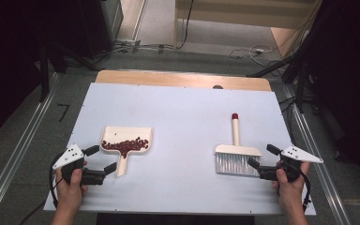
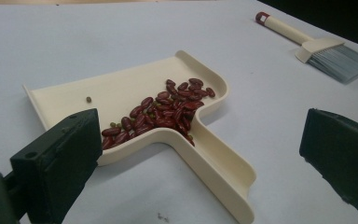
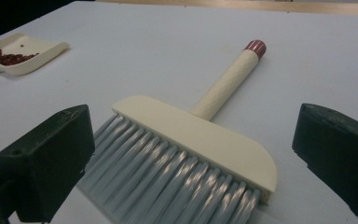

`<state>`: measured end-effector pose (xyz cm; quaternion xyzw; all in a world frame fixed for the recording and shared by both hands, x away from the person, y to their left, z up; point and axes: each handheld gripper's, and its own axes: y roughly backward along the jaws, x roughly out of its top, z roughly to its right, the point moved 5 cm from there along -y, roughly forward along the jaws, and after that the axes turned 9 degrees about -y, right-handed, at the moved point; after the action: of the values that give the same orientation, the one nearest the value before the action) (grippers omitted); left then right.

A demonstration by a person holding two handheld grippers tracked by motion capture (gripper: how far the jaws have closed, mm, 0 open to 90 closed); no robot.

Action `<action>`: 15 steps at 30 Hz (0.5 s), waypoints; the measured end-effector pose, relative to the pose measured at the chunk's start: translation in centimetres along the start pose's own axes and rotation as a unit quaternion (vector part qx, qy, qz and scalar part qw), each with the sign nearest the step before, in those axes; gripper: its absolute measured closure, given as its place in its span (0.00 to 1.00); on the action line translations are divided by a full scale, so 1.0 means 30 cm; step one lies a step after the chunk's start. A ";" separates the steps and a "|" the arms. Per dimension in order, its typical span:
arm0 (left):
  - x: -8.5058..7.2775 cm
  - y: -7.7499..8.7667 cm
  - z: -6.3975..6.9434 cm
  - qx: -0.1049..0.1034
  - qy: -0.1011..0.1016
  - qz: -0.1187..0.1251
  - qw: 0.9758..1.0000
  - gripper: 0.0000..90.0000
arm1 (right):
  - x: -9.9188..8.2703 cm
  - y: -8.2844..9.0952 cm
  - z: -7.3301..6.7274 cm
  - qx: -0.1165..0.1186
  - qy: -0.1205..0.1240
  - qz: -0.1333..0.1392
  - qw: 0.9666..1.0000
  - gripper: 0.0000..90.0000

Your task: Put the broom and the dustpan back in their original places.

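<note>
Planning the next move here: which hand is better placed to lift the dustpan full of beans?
Left. The left gripper is open, its jaws either side of the dustpan handle. The right gripper is open by the brush, across the table from the beans.

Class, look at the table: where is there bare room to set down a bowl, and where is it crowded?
Bare: the wide stretch between the dustpan and the brush, and the far half of the table. Crowded: the near corners, where each gripper sits beside its tool.

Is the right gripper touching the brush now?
Apart. In the right gripper view the jaws of the right gripper stand wide open, clear of the brush on both sides.
</note>
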<state>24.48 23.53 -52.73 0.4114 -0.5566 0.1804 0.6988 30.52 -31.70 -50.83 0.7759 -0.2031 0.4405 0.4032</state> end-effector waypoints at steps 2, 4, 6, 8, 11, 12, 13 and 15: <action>-0.003 -0.001 -0.007 0.003 -0.003 0.000 1.000 0.00 | -0.014 0.014 0.010 0.000 0.000 0.000 1.000 0.00; -0.004 -0.001 -0.012 0.005 -0.003 0.001 1.000 0.00 | -0.030 0.028 0.025 -0.001 -0.003 -0.001 1.000 0.00; -0.006 0.000 -0.016 0.008 -0.007 0.002 1.000 0.00 | -0.044 0.043 0.042 -0.006 -0.002 -0.002 1.000 0.00; -0.010 0.000 -0.018 0.007 -0.007 0.004 1.000 0.00 | -0.055 0.059 0.063 -0.008 -0.002 0.001 1.000 0.00; -0.016 0.002 -0.014 0.005 -0.010 0.015 1.000 0.00 | -0.069 0.080 0.099 -0.019 -0.005 0.007 1.000 0.00; -0.017 0.003 -0.013 0.005 -0.011 0.020 1.000 0.00 | -0.071 0.084 0.109 -0.018 -0.010 0.013 1.000 0.00; -0.019 0.005 -0.012 0.006 -0.011 0.026 1.000 0.00 | -0.071 0.088 0.115 -0.013 -0.017 0.018 1.000 0.00; -0.020 0.009 -0.012 0.004 -0.008 0.036 0.999 0.00 | -0.072 0.089 0.117 -0.009 -0.020 0.025 0.999 0.00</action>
<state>24.32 24.10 -53.20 0.3955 -0.5759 0.2043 0.6857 29.43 -36.19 -52.46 0.7756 -0.2342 0.4329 0.3953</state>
